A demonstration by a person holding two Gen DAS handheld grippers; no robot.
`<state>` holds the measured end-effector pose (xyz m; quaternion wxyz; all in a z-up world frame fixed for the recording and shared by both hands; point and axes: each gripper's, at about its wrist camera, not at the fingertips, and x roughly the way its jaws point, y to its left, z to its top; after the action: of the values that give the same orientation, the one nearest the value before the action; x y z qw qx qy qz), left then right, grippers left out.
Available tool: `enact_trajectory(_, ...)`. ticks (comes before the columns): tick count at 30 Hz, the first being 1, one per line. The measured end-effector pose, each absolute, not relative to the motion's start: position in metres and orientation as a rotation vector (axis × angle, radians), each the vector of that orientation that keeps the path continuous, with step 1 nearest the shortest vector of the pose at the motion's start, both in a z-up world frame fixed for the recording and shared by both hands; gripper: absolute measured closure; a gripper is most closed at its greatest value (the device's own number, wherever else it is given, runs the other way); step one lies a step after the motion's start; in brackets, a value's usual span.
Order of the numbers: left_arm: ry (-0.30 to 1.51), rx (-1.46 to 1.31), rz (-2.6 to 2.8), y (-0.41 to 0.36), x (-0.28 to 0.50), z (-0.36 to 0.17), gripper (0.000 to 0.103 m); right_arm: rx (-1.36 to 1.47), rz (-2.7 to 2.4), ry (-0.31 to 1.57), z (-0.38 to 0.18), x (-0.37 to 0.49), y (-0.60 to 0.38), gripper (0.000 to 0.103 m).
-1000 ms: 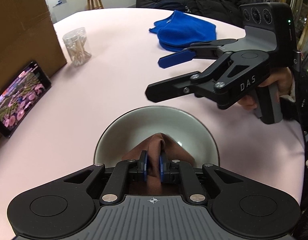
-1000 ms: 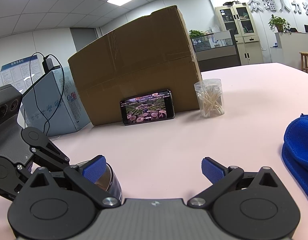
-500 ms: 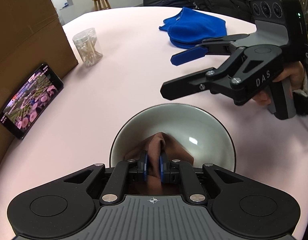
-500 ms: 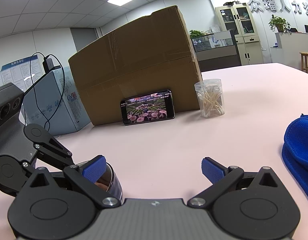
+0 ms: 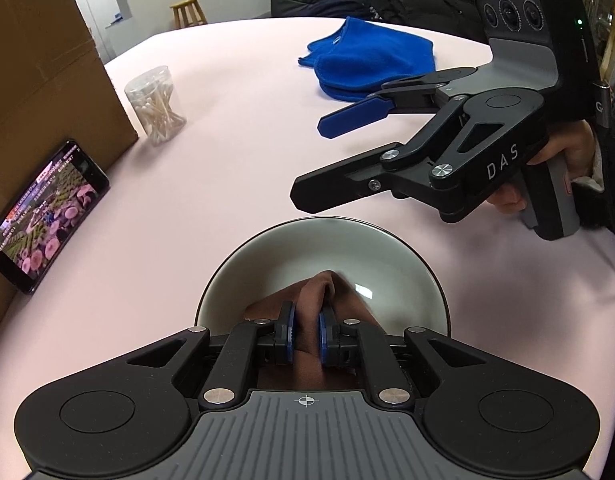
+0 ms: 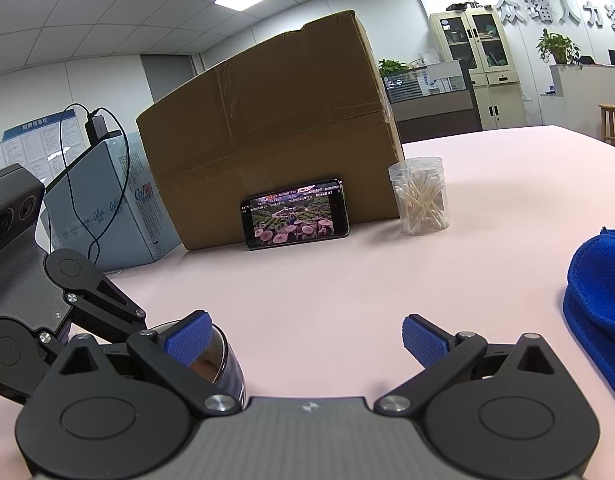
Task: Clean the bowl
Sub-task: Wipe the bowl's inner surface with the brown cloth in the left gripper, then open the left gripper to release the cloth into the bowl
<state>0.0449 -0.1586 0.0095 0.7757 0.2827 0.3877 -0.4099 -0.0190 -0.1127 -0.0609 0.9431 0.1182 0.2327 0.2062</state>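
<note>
A pale bowl with a dark rim (image 5: 371, 256) sits on the pink table right in front of my left gripper (image 5: 306, 334). The left gripper is shut on a brown cloth (image 5: 321, 288) that lies inside the bowl. My right gripper (image 5: 307, 164) is open and empty, hovering just beyond the bowl's far right rim. In the right wrist view the right gripper (image 6: 303, 336) is open over bare table, and the bowl's edge (image 6: 223, 356) shows behind its left finger, with the left gripper's body (image 6: 47, 292) at far left.
A cardboard box (image 6: 267, 128) stands at the table's left with a phone (image 5: 47, 216) leaning on it. A clear jar of cotton swabs (image 5: 155, 106) stands beside the box. A blue towel (image 5: 371, 60) lies at the far side. A light blue box (image 6: 103, 200) stands behind.
The left gripper with the brown cloth has shifted in the bowl, so the view has swung left to right. The right gripper stays open by the far rim.
</note>
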Motion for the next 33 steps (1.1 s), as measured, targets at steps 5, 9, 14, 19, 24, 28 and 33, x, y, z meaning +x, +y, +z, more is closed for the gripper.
enact_trajectory(5, 0.818, 0.648, -0.819, -0.153, 0.041, 0.009, 0.091, 0.243, 0.421, 0.473, -0.060, -0.019, -0.112, 0.000)
enact_trajectory(9, 0.777, 0.648, -0.798, -0.149, 0.028, 0.011, 0.091, 0.245, 0.426, 0.474, -0.061, -0.019, -0.113, 0.000)
enact_trajectory(14, 0.698, 0.596, -0.760, -0.139, 0.016, 0.017, 0.074, 0.255, 0.434, 0.484, -0.062, -0.018, -0.114, 0.000)
enact_trajectory(19, 0.604, 0.454, -0.725, -0.119, 0.003, 0.017, 0.067, 0.255, 0.451, 0.486, -0.063, -0.018, -0.113, 0.000)
enact_trajectory(24, 0.515, 0.272, -0.721, -0.098, -0.007, 0.015, 0.055, 0.249, 0.462, 0.484, -0.062, -0.018, -0.112, 0.000)
enact_trajectory(28, 0.480, 0.171, -0.740, -0.082, -0.010, 0.010, 0.049, 0.183, 0.435, 0.469, -0.057, -0.024, -0.104, 0.000)
enact_trajectory(33, 0.448, 0.043, -0.708, -0.057, -0.010, 0.006, 0.031, 0.045, 0.456, 0.474, -0.043, -0.038, -0.082, 0.006)
